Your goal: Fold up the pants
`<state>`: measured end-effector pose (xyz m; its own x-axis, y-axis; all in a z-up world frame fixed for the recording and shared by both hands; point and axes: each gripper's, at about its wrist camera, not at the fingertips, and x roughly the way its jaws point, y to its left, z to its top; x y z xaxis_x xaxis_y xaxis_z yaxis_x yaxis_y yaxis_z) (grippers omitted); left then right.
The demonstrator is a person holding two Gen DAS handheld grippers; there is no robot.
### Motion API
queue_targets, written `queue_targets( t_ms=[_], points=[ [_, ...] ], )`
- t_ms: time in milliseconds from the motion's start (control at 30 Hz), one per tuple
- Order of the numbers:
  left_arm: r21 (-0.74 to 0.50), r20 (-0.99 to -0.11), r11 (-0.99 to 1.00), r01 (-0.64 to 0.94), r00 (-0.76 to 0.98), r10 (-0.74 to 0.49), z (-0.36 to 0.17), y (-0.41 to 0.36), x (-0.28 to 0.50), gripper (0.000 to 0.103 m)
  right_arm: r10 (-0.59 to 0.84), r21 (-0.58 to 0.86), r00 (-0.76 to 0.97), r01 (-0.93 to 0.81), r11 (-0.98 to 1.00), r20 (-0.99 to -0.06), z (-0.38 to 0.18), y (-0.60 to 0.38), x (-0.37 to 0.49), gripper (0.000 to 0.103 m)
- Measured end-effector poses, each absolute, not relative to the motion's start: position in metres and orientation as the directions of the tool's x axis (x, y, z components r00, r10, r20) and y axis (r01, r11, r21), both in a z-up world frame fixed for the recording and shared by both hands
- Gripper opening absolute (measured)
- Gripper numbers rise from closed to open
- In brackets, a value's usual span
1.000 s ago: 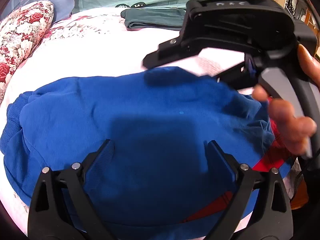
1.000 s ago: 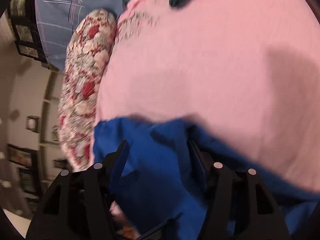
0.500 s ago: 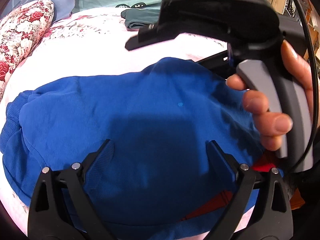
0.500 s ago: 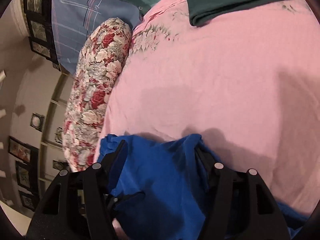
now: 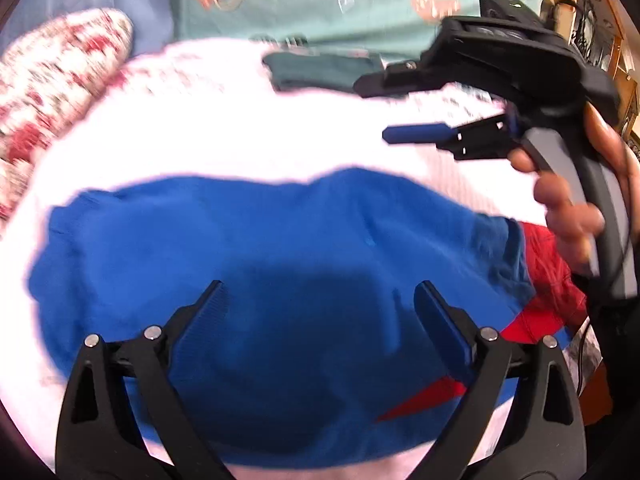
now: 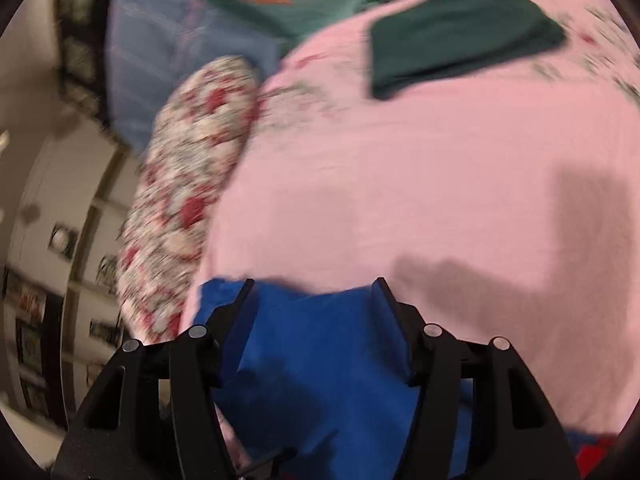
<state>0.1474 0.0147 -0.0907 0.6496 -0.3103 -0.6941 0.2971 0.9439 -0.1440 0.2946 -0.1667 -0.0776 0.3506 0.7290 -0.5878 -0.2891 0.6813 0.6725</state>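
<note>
My view takes in a pink bedsheet on the bed, with the blue pants lying bunched across its near part. A folded dark green garment rests far off, a floral pillow alongside. My left gripper hangs spread above the pants; my right gripper is spread too, gripping nothing.

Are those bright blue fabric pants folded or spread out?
Folded: the bright blue fabric pants lie in one compact bundle on the pink bedsheet.
</note>
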Motion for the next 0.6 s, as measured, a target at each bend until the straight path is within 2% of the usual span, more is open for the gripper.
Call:
queue_targets(
  t_ms=[100,200,267,400,500,600],
  points=[
    [-0.122,-0.691,0.966,0.228,0.679,-0.247,-0.088,0.044,0.145,0.096,0.730,0.620,0.316,-0.388,0.682,-0.606,-0.071,-0.129,0.269,0.059],
    [-0.179,-0.741,0.983,0.042,0.652,-0.163,-0.107,0.095,0.159,0.095,0.662,0.589,0.287,-0.305,0.748,-0.692,-0.101,-0.113,0.272,0.054],
    [-0.233,-0.758,0.972,0.038,0.619,-0.206,-0.117,0.113,0.160,0.092,0.611,0.558,0.258,-0.253,0.790,-0.749,-0.129,-0.111,0.277,0.052],
    [-0.117,-0.766,0.991,0.068,0.629,-0.134,-0.120,0.103,0.145,0.091,0.629,0.571,0.284,-0.267,0.777,-0.724,-0.126,-0.117,0.271,0.052],
    [-0.176,-0.759,0.984,0.034,0.631,-0.158,-0.113,0.118,0.135,0.091,0.654,0.559,0.329,-0.343,0.755,-0.681,-0.096,-0.120,0.250,0.054],
    [-0.165,-0.739,0.986,0.022,0.660,-0.138,-0.097,0.118,0.122,0.088,0.666,0.555,0.315,-0.377,0.742,-0.676,-0.080,-0.123,0.220,0.055]
  ],
)
